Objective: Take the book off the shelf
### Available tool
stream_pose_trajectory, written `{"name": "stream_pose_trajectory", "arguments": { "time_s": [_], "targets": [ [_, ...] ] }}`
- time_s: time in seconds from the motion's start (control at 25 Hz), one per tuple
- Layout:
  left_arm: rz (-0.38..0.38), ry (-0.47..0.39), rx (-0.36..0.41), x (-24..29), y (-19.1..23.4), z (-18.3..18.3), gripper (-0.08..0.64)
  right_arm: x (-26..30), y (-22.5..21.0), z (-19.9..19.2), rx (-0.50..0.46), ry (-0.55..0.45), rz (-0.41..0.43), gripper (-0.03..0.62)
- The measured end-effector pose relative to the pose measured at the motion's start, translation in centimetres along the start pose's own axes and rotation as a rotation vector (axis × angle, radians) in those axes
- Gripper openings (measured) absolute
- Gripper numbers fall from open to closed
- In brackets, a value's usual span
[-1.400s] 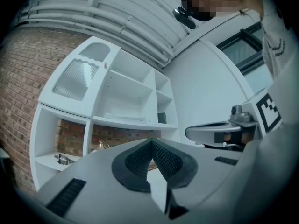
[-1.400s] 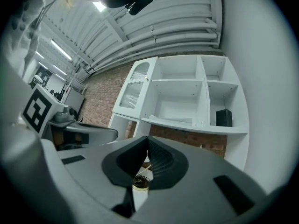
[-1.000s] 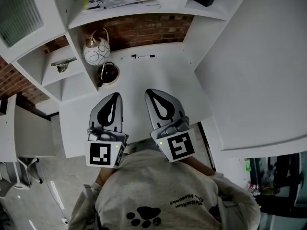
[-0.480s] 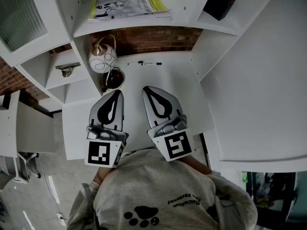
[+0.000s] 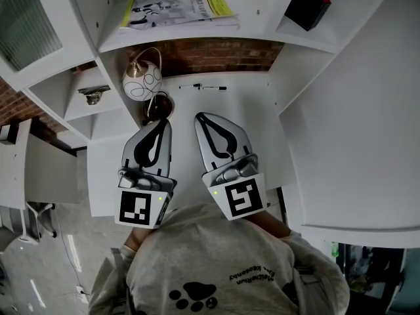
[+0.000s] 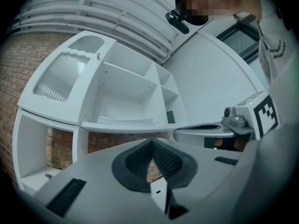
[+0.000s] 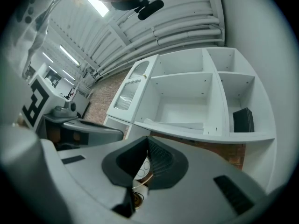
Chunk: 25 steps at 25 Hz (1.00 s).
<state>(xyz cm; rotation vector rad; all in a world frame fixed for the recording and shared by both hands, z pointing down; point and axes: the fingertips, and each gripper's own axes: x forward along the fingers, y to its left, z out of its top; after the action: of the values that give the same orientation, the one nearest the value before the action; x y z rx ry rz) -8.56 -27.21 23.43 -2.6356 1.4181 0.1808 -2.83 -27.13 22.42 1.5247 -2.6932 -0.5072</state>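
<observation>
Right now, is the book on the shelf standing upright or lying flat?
Lying flat: the book rests cover up on the shelf.

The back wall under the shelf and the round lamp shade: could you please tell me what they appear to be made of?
Back wall: bare brick, matt, reddish courses with mortar joints showing. Lamp shade: probably glass or glazed ceramic, white with dark looping lines; bright highlights suggest a glossy surface, but which is unclear.

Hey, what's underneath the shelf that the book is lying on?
Below the shelf: a brick wall, a white desk with a black pen and a round patterned ornament. The left gripper and right gripper cover the desk's near part.
</observation>
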Motion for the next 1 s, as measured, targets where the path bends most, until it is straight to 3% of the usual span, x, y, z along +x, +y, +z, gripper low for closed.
{"name": "stream_pose_trajectory", "arguments": {
  "time_s": [0.68, 1.0],
  "targets": [
    [0.005, -0.043, 0.064, 3.9, 2.0, 1.6, 0.009, 3.3, -3.9, 0.5, -0.255, 0.038, 0.048, 0.018],
    [0.019, -0.021, 0.067, 5.7, 3.3, 1.5, 0.009, 6.0, -5.3, 1.6, -0.345, 0.03, 0.091, 0.018]
  ]
}}
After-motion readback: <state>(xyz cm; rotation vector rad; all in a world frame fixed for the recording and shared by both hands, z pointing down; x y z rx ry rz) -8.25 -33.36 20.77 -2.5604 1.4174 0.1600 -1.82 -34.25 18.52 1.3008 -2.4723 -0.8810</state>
